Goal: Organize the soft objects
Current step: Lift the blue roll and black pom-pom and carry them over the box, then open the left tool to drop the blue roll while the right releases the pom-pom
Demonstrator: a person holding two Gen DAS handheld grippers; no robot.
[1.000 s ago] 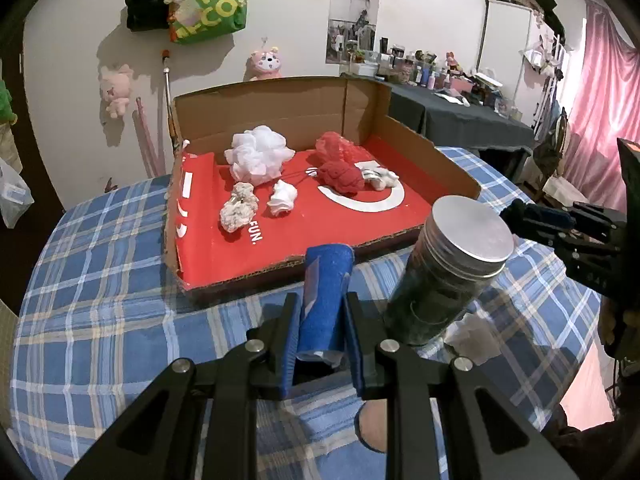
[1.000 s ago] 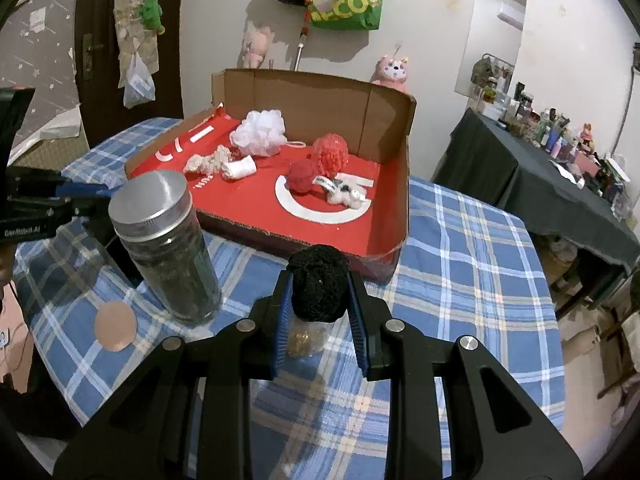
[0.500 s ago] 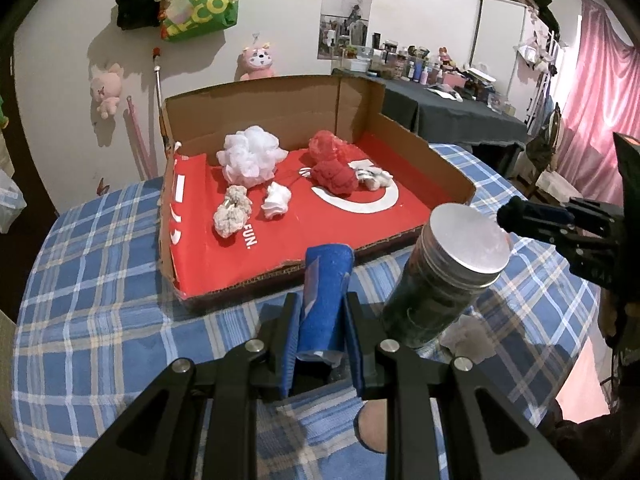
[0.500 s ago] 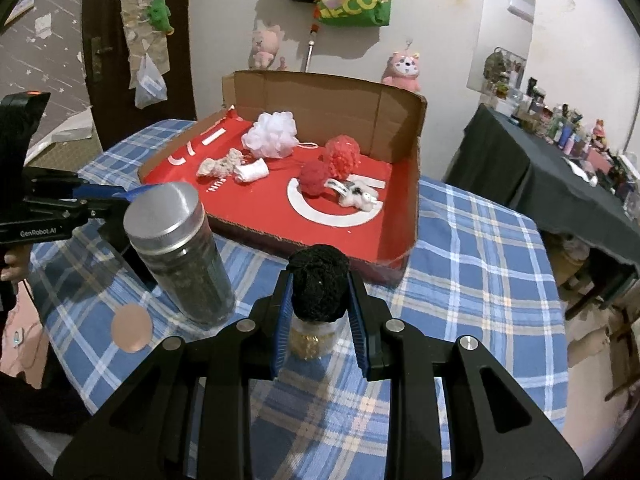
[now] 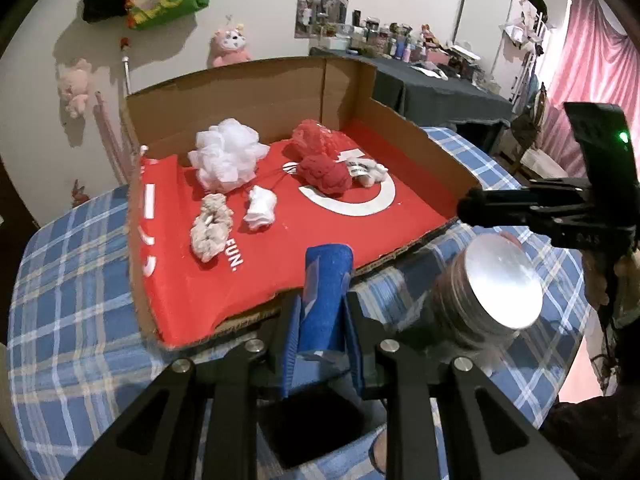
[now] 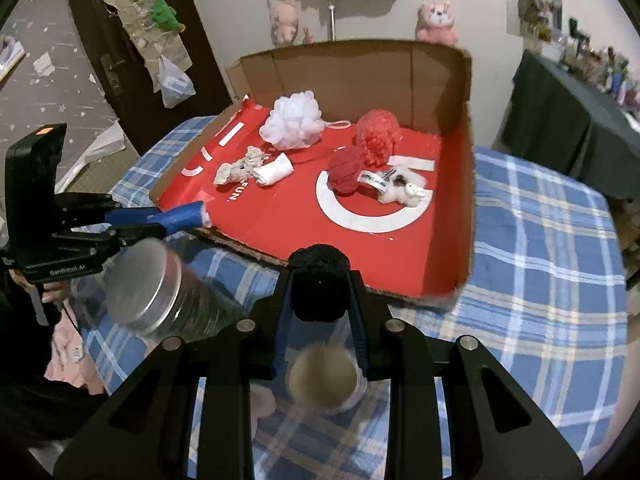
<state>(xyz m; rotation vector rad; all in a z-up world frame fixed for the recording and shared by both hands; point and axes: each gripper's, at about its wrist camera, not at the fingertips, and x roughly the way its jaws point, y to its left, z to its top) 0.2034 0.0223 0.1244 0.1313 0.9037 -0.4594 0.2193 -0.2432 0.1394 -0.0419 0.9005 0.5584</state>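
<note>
My left gripper (image 5: 322,320) is shut on a rolled blue cloth (image 5: 326,296) and holds it over the near edge of the red-lined cardboard box (image 5: 360,216); it also shows in the right wrist view (image 6: 180,216). My right gripper (image 6: 318,300) is shut on a black knitted ball (image 6: 318,286), lifted above the table just short of the box (image 6: 400,248). Inside the box lie a white pouf (image 5: 226,154), red pouf (image 6: 378,134), red yarn ball (image 5: 326,174), a small white roll (image 5: 260,208) and a beige scrunched piece (image 5: 210,228).
A tall jar with a silver lid (image 5: 496,280) stands on the blue plaid table (image 5: 72,320) between the grippers, also in the right wrist view (image 6: 140,284). A small jar with a tan lid (image 6: 324,376) sits under my right gripper. A dark side table (image 5: 432,88) stands behind.
Both grippers have risen and moved toward the box. The black ball has lifted off the small jar beneath it. The blue cloth now reaches over the box's near edge.
</note>
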